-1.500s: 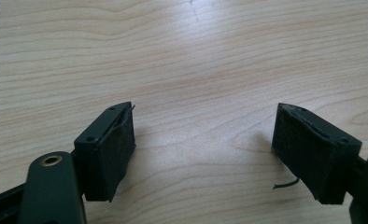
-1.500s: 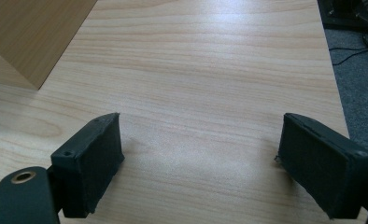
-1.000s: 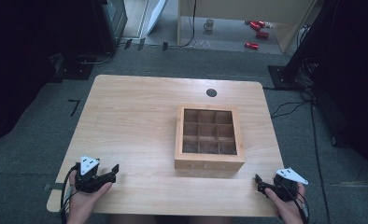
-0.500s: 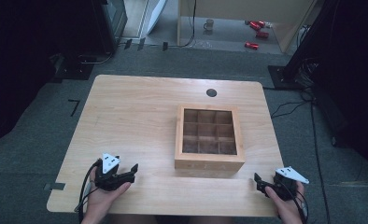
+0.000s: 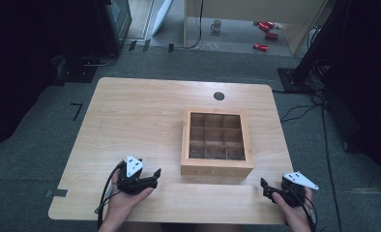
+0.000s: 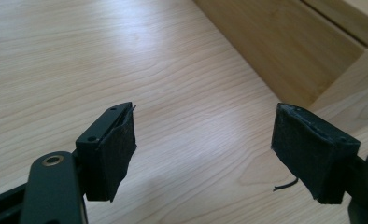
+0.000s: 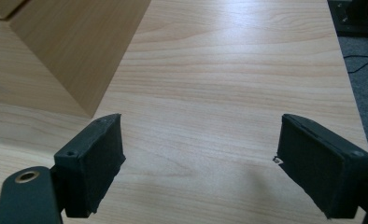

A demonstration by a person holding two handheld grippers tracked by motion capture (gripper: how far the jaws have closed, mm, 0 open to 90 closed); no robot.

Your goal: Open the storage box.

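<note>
Left claw (image 5: 152, 176): jaws wide, empty, near wooden box (image 5: 216, 141).
Right claw (image 5: 267, 189): jaws wide, empty, low over surface (image 5: 140, 116).

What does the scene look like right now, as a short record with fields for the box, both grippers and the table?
box: wooden box, open-topped, nine compartments, nothing visible inside, right of table centre
left gripper: jaws open, holding nothing, near the box's front left corner
right gripper: jaws open, holding nothing, off the box's front right corner
table: light wood, dark round cap near far edge
</note>
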